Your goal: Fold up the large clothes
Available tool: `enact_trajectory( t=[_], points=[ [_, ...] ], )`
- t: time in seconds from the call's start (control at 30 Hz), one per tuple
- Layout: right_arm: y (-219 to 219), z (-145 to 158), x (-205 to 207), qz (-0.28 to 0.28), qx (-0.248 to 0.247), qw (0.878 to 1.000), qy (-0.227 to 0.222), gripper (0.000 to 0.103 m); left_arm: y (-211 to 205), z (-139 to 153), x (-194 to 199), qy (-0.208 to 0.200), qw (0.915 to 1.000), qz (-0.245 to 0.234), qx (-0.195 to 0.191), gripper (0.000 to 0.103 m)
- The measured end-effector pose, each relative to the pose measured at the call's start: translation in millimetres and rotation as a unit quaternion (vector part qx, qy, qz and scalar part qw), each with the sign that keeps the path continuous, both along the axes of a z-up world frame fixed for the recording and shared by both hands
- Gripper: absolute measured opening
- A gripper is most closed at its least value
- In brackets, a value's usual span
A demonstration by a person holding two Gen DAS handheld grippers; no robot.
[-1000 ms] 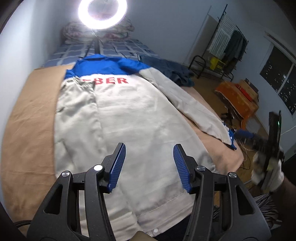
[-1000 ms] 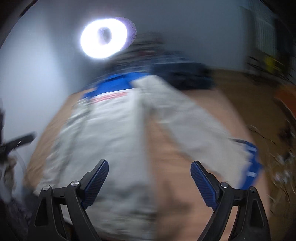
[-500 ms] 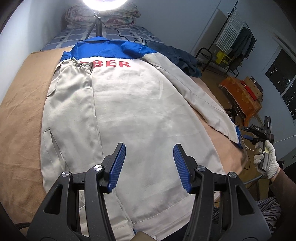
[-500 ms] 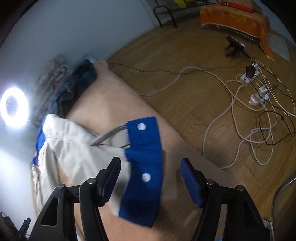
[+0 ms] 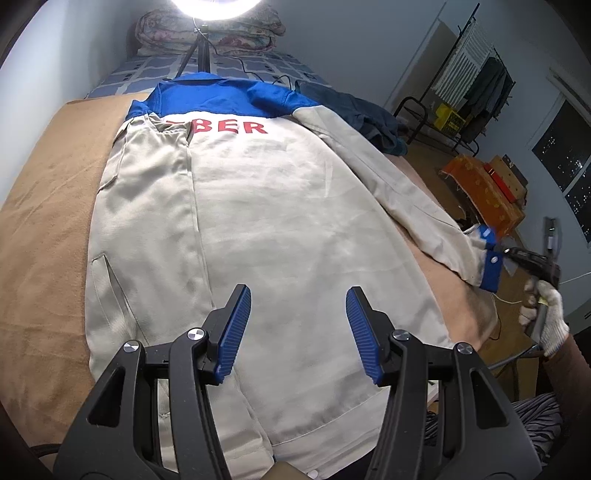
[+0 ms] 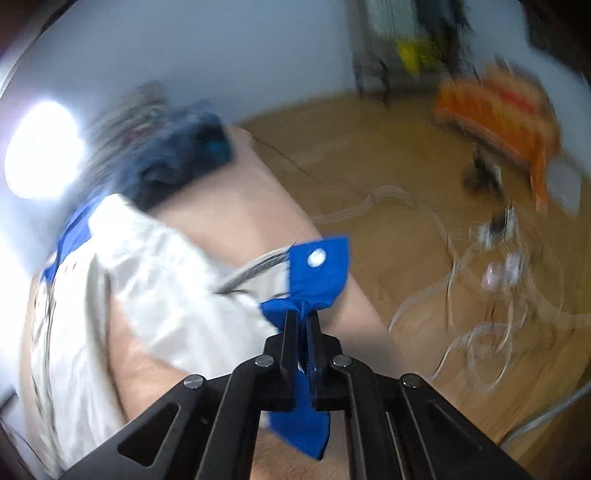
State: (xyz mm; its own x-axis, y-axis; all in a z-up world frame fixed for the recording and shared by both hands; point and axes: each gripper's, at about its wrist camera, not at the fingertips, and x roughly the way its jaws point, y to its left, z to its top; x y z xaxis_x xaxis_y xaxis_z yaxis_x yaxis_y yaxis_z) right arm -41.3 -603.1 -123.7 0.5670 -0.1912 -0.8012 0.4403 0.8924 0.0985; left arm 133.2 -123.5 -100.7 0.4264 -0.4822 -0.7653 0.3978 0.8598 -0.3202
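Observation:
A large cream jacket [image 5: 273, 229] with a blue yoke and red letters lies back-up on a tan bed cover [image 5: 44, 229]. One sleeve is folded in over its left side; the other sleeve [image 5: 399, 188] stretches out to the right bed edge. My left gripper [image 5: 297, 325] hovers open over the jacket's lower back, nothing between its blue pads. My right gripper [image 6: 301, 317] is shut on the sleeve's blue cuff [image 6: 317, 273], which bunches between the pads. From the left wrist view the cuff [image 5: 489, 266] meets that gripper, held by a white-gloved hand [image 5: 546, 314].
A ring light on a tripod [image 5: 201, 51] stands at the head of the bed beside folded quilts [image 5: 210, 29]. A dark blue garment [image 5: 369, 118] lies at the far right of the bed. White cables [image 6: 480, 295] and an orange-covered box [image 6: 498, 114] sit on the wooden floor.
The right gripper swung right to the sleeve end and closed on the blue cuff, lifting it slightly. The left gripper stayed open and only dipped a little over the jacket.

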Motion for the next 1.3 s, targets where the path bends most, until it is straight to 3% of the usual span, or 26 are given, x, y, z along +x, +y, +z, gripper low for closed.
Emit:
enact_trajectory(
  t=[0.07,0.13,0.27,0.43,0.5,0.6,0.67,0.73,0.8,0.97,1.1,1.23,1.3],
  points=[
    [36.6,27.3,-1.1,0.048,-0.051,0.997,-0.026,0.0,1.5,1.3,-0.1,0.001,1.0,0.002,-0.004,0.055],
    [72.4,49.7,-3.4,0.099,-0.065,0.991,-0.059,0.0,3.6,1.9,-0.3,0.003,0.9999,0.006,-0.009,0.055],
    [161.4,65.5,-14.1,0.227,-0.085,0.966,-0.087,0.0,11.7,3.4,-0.4,0.007,0.9996,0.018,-0.021,0.055],
    [267.8,36.4,-30.7,0.398,-0.064,0.913,-0.055,0.0,24.4,1.3,-0.4,0.016,0.9987,0.036,-0.033,0.055],
    [307.6,10.0,-39.2,0.465,-0.057,0.883,-0.016,0.0,26.7,-0.3,-0.9,0.02,0.9985,0.037,-0.035,0.055],
    [340.7,-26.3,-51.8,0.517,-0.072,0.852,0.038,0.001,26.5,-3.7,-2.8,0.029,0.9983,0.032,-0.039,0.055],
    [345.2,-36.8,-54.7,0.528,-0.069,0.844,0.061,0.007,24.5,-6.6,-5.0,0.037,0.9981,0.025,-0.043,0.055],
    [335.6,-29.6,-55.1,0.529,-0.043,0.846,0.055,0.038,19.7,-11.1,-6.8,0.048,0.9977,0.015,-0.044,0.055],
    [318.5,-13.4,-48.6,0.519,-0.016,0.854,0.033,0.048,13.1,-16.5,-7.2,0.064,0.9967,0.008,-0.05,0.055],
    [267.2,9.7,3.5,0.443,0.039,0.896,0.002,0.052,-13.7,-32.2,-0.8,0.109,0.9909,-0.007,-0.078,0.055],
    [212.6,5.8,53.8,0.36,0.065,0.931,0.005,0.056,-36.8,-49.0,20.4,0.141,0.9856,0.001,-0.093,0.055],
    [162.9,-12.0,107.0,0.288,0.097,0.953,0.008,0.056,-55.9,-72.3,55.0,0.192,0.9721,0.021,-0.134,0.055],
    [142.6,-26.4,133.8,0.255,0.118,0.96,0.012,0.058,-67.6,-82.4,70.8,0.205,0.9694,0.025,-0.132,0.055]
  ],
)
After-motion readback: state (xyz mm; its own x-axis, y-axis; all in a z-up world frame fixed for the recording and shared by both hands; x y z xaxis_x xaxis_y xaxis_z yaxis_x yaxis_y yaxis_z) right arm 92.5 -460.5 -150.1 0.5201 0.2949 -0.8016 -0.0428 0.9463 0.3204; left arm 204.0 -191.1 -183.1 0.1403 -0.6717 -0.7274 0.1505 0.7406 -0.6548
